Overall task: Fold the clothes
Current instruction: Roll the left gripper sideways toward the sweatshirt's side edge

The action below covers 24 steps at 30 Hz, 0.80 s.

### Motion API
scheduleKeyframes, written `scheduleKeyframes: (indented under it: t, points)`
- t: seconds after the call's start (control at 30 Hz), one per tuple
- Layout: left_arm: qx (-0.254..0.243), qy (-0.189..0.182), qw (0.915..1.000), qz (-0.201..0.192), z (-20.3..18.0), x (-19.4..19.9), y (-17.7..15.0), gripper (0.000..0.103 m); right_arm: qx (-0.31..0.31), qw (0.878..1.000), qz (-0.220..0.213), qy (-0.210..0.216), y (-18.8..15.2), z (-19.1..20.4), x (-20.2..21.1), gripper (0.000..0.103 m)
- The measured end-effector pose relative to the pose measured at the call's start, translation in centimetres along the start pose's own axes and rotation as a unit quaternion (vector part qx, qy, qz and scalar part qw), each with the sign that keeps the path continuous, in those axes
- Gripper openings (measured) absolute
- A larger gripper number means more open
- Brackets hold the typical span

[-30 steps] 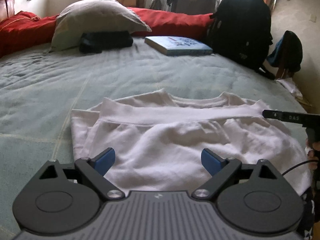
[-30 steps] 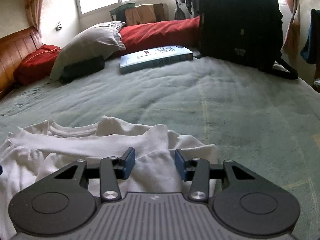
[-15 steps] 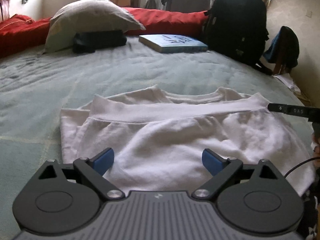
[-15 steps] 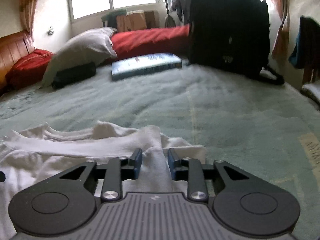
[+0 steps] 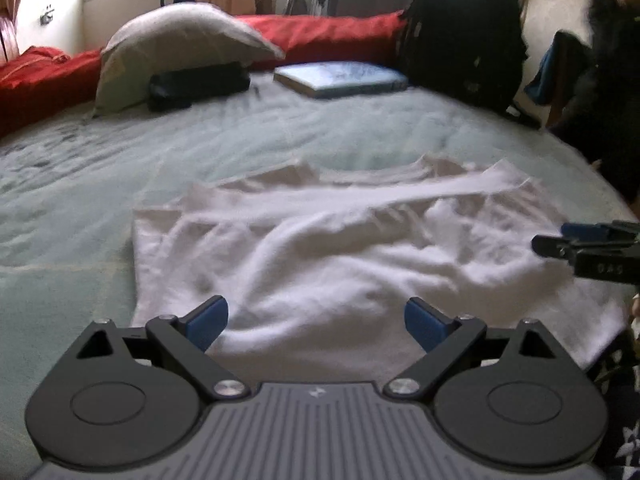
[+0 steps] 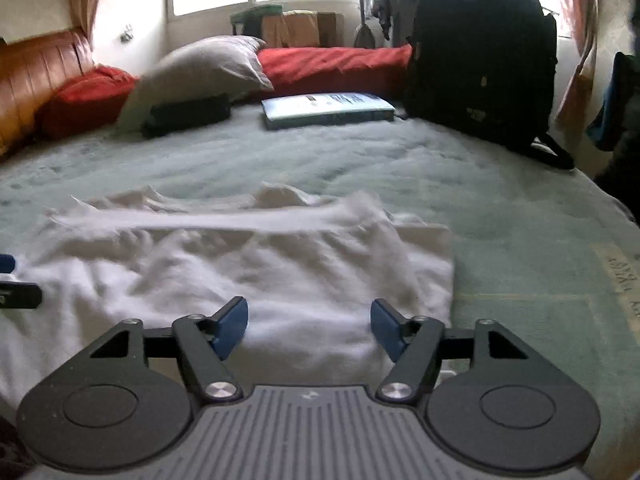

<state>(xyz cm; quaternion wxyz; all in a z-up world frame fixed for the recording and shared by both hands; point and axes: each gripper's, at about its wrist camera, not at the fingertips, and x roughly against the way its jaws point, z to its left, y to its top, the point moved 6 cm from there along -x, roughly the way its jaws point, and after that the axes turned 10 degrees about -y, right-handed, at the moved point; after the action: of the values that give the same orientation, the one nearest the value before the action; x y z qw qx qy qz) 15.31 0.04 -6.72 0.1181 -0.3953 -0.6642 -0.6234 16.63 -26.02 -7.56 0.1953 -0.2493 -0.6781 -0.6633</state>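
A pale green bed [image 6: 500, 216] fills the room, with a red cushion [image 6: 86, 96] at far left, then a grey pillow [image 6: 208, 66] over a black pouch [image 6: 186, 114], a blue book [image 6: 326, 108], and a black backpack [image 6: 480, 52] at far right. The white garment [image 5: 340, 248], partly folded with its hem band laid across the collar, lies on the near part of the bed. The left tool [image 5: 316, 322] has its jaws wide apart, holding nothing, over the garment's near left edge; the right tool [image 6: 308, 326] is likewise spread and empty over the near right edge.
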Motion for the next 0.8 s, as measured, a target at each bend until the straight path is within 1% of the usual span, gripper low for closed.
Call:
scheduleKeyframes:
  t: [0.07,0.13,0.17,0.23,0.3,0.37,0.43,0.5,0.57,0.63,0.8]
  points:
    - [0.02,0.006,0.9998,0.002,0.8,-0.3,-0.1,0.096,-0.007,1.0,-0.015,0.021,0.5,0.6,0.7,0.078]
    - [0.042,0.002,0.999,0.018,1.6,-1.0,-0.7,0.096,-0.002,0.999,-0.015,0.03,0.5,1.3,0.7,0.087]
    - [0.048,0.003,0.9986,0.021,1.8,-1.2,-0.9,0.096,0.004,1.0,-0.007,0.028,0.2,1.7,0.4,0.087]
    - [0.048,-0.004,0.9987,0.014,1.8,-0.6,-0.8,0.096,0.009,1.0,0.019,0.023,-0.7,2.1,-0.5,0.087]
    - [0.05,-0.019,0.9986,0.001,1.7,0.3,-0.4,0.096,0.003,1.0,0.014,0.02,-0.9,2.2,-0.4,0.088]
    - [0.05,-0.02,0.9984,-0.017,2.0,0.9,0.1,0.097,-0.008,0.999,0.01,0.029,-0.4,2.5,-0.1,0.088]
    - [0.062,-0.012,0.998,-0.005,2.6,0.2,-0.1,0.097,-0.015,0.999,0.009,0.039,-0.1,2.8,0.2,0.091]
    - [0.072,-0.016,0.9972,0.015,3.0,-0.8,-0.8,0.097,-0.011,0.999,0.015,0.04,-0.4,3.4,0.1,0.091]
    - [0.061,-0.022,0.9978,0.012,2.9,-0.5,-1.0,0.097,-0.002,0.999,0.02,0.033,-0.7,3.6,-0.1,0.091]
    - [0.063,-0.036,0.9973,0.009,3.0,0.3,-0.7,0.097,-0.002,0.999,0.02,0.033,-0.8,3.5,0.2,0.092]
    - [0.096,-0.056,0.9937,-0.012,5.7,2.7,0.7,0.097,-0.026,0.998,0.019,0.045,-0.6,3.0,0.6,0.092]
